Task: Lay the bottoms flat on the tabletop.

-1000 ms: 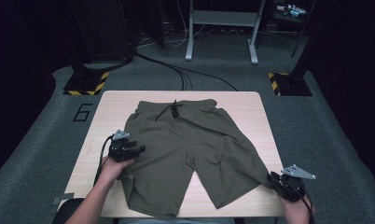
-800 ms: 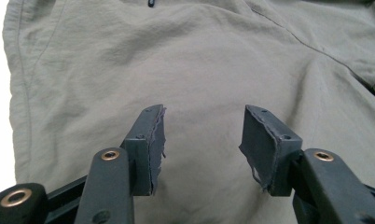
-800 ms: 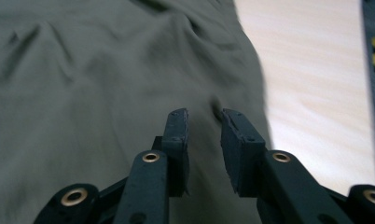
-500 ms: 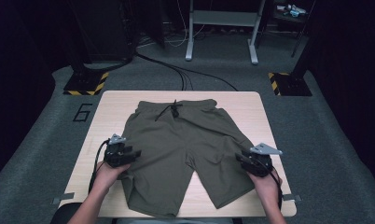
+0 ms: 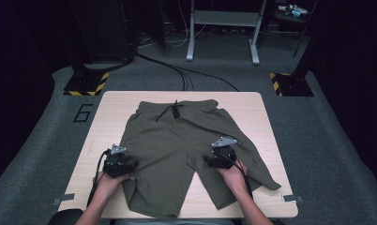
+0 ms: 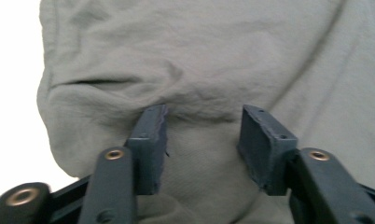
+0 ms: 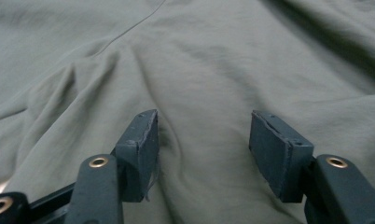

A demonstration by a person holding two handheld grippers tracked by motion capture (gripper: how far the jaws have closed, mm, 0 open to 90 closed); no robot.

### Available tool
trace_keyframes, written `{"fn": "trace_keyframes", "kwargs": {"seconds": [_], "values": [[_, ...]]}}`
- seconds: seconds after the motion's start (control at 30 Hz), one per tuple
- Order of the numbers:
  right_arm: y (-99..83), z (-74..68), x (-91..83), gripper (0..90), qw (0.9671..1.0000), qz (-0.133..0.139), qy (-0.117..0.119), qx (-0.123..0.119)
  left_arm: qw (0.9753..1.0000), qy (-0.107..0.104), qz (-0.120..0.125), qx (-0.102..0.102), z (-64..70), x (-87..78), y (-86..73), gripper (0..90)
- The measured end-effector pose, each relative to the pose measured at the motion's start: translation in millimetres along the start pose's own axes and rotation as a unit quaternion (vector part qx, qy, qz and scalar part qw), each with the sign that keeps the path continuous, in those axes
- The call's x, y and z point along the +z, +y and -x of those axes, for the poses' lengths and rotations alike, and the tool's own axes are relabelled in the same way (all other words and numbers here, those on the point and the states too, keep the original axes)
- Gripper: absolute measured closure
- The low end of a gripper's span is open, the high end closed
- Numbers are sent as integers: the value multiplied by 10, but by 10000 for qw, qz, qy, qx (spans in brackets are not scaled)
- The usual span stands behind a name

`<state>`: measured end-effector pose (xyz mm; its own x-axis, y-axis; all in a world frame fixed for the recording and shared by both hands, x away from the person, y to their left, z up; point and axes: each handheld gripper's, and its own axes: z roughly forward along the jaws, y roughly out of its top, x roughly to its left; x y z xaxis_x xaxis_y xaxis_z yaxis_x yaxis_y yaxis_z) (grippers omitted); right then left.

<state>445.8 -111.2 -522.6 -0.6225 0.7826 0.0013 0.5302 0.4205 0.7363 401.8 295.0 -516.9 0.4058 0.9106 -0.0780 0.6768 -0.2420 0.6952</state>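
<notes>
Right hand-held gripper [image 5: 214, 159] now over shorts [image 5: 177, 140].

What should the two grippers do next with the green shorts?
Probably close both grippers to pinch the cloth. The left gripper sits open on the outer edge of one leg of the olive-green shorts, with wrinkled fabric between its jaws. The right gripper rests open on the other leg. The shorts lie spread flat on the wooden table, so gripping seems the likely step before folding.

- 1 pair of olive shorts [image 5: 177, 150], 1 drawstring [image 5: 173, 110]
- 1 table [image 5: 264, 119]
- 2 grippers: left gripper [image 5: 118, 164], right gripper [image 5: 218, 158], 2 jaws each
- 2 striped floor plates [image 5: 86, 84]
</notes>
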Motion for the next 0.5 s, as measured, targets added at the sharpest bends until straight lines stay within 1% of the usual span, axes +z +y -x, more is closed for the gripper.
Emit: {"fn": "trace_keyframes", "kwargs": {"seconds": [0.03, 0.07, 0.1, 0.13, 0.17, 0.2, 0.27, 0.3, 0.37, 0.4, 0.43, 0.47, 0.5], "values": [[-5, 20, 5, 416, 10000, 49, -32, 15, 9999, 7, 100, -92, -6, 22, 5, 543], [-9, 39, 11, 416, 9999, 74, -49, 62, 9999, 2, 106, -98, -26, 34, 19, 553], [-13, 61, 18, 417, 9999, 111, -42, 55, 9997, -24, 178, -185, -49, 69, 44, 562], [-23, 100, 32, 432, 9998, 204, -34, 49, 9996, -24, 182, -203, -66, 92, 71, 564], [-11, 137, 42, 434, 9997, 213, -64, 52, 9997, -49, 165, -176, -84, 118, 102, 564], [1, 163, 56, 434, 9997, 207, -68, 106, 9997, -45, 189, -130, -98, 152, 133, 565], [35, 240, 91, 435, 9997, 210, -72, 74, 9998, -102, 183, -54, -139, 214, 199, 564], [48, 263, 104, 435, 9997, 202, -85, 137, 9996, -145, 248, -83, -167, 262, 238, 565], [89, 344, 146, 437, 9996, 206, -106, 146, 9991, -231, 319, -179, -236, 341, 313, 565], [108, 379, 163, 436, 9996, 192, -109, 167, 9986, -278, 353, -286, -277, 377, 353, 563], [129, 420, 188, 435, 9996, 213, -116, 158, 9985, -313, 318, -332, -300, 385, 375, 560], [141, 438, 199, 430, 9996, 209, -120, 168, 9989, -255, 263, -301, -306, 381, 389, 549], [150, 441, 207, 425, 9996, 203, -111, 173, 9995, -154, 213, -194, -306, 360, 391, 528]]}}
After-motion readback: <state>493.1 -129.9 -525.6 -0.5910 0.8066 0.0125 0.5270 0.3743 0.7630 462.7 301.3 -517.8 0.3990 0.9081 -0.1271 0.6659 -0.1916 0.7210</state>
